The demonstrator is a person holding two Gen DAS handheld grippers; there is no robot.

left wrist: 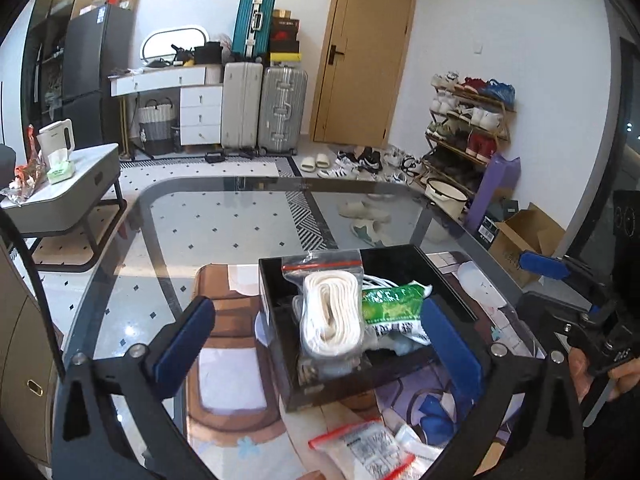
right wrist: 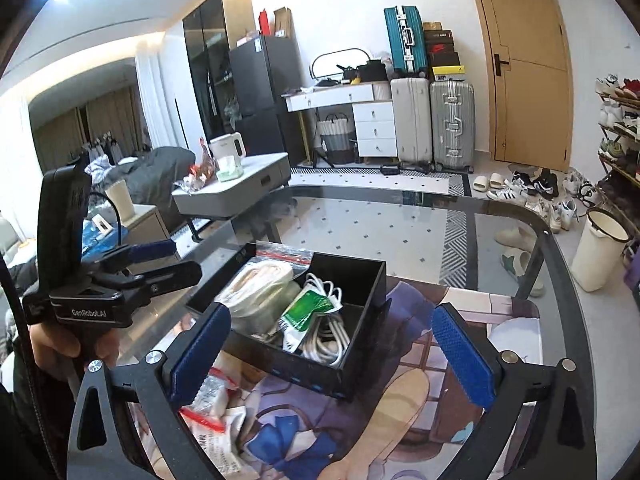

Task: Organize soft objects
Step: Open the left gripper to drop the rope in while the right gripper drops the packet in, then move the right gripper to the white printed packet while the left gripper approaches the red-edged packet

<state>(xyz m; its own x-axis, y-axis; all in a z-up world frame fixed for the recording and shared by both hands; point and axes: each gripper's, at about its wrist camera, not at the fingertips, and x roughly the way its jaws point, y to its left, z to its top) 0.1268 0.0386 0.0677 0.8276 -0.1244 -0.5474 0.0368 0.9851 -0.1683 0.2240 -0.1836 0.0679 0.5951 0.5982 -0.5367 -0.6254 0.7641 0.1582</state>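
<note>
Both tools are held above the glass counter, and nothing is gripped in either. The left hand-held gripper is seen with its 2 blue pads spread wide, the black box framed between them just ahead. The right hand-held gripper is likewise spread apart and empty, with the same box straight in front of it.

Inside the box, 3 items are already stowed: a zip bag of white webbing stood against the left side, a green-and-white packet beside it, and a coil of white cable tucked underneath, seen best from the right wrist.

What is left out is the loose red-striped zip bag, lying flat on the printed mat at the near edge of the counter, just short of the box. From the left tool it lies below and slightly right of centre, closer to the body than the pads. From the right tool it is found low and to the left, partly hidden behind the left pad. Its long axis appears to run diagonally, from near-left to far-right, though the fisheye edge makes that uncertain, and a 2nd bag may be overlapped beneath it.

Neither tool is clearly favoured; the bag is judged roughly midway between them. A pull back and downward would be needed before any closing, with the pads turned across the short width.
</note>
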